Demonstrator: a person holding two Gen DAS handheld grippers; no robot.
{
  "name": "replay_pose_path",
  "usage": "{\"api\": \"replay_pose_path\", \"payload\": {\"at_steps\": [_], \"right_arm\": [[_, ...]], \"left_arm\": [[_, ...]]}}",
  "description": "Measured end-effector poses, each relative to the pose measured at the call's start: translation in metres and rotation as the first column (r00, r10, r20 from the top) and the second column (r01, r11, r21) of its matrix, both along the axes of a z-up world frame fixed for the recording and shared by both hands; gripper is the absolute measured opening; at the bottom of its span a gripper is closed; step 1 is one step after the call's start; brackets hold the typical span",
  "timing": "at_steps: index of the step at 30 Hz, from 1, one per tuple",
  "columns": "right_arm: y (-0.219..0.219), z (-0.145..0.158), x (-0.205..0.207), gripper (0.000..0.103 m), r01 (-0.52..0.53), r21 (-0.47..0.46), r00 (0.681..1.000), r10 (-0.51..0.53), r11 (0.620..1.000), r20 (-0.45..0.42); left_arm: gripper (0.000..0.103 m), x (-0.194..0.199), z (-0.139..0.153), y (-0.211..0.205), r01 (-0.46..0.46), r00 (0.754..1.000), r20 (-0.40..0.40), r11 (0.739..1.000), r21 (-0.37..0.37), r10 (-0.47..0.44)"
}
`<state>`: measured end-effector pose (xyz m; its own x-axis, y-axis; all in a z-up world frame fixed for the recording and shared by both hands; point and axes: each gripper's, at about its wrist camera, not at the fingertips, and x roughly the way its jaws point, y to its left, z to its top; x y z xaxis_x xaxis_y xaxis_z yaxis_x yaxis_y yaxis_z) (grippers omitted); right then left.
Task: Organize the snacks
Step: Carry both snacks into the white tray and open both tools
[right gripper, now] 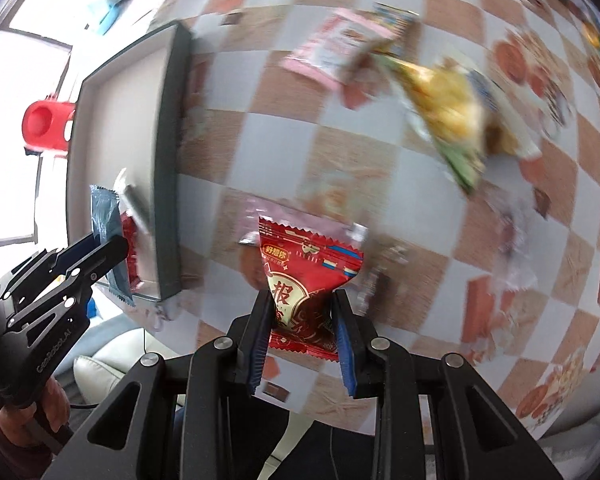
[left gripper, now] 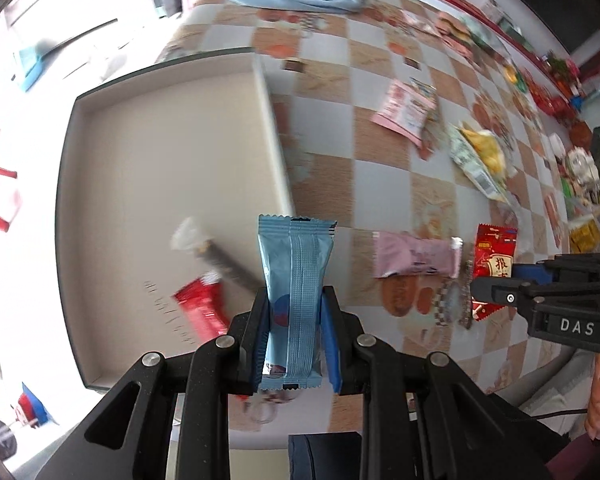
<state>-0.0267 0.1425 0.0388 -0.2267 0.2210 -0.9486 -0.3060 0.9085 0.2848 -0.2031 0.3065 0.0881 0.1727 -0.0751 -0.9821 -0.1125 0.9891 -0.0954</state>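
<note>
Left gripper (left gripper: 294, 312) jaws clamp an upright blue packet (left gripper: 294, 296); right gripper (right gripper: 302, 320) jaws pinch a red packet (right gripper: 306, 280).

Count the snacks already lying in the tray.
2. A red packet lies near the tray's near end, and a dark stick snack lies just beyond it. The held blue packet may hide more.

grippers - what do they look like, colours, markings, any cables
Both are matte black linkage frames with silver pivot pins and blue ribbed finger pads. The right gripper bears white "DAS" lettering; the left gripper reads "GenRobot.AI". A thin black cable trails below.
</note>
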Motion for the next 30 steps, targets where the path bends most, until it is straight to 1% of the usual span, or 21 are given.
{"api": "replay_pose_path", "payload": {"at_steps": [7,17,21,30], "right_arm": [[0.054,0.004,-0.002,0.031,-0.093,0.029,0.996,0.093,0.995,0.013],[0.118,0.007,-0.002,0.031,-0.215,0.043,0.976,0.214,0.976,0.032],[0.143,0.008,0.000,0.031,-0.239,0.056,0.971,0.238,0.969,0.030],[0.189,0.009,0.002,0.031,-0.279,0.068,0.960,0.278,0.958,0.031]], "left_arm": [[0.027,-0.011,0.002,0.040,-0.075,0.997,0.009,0.997,0.013,0.075],[0.027,-0.021,-0.003,0.086,-0.168,0.986,0.004,0.986,0.010,0.168],[0.027,-0.022,-0.006,0.098,-0.189,0.982,-0.008,0.982,-0.001,0.189],[0.027,-0.021,-0.020,0.106,-0.199,0.979,-0.036,0.980,0.003,0.199]]}}
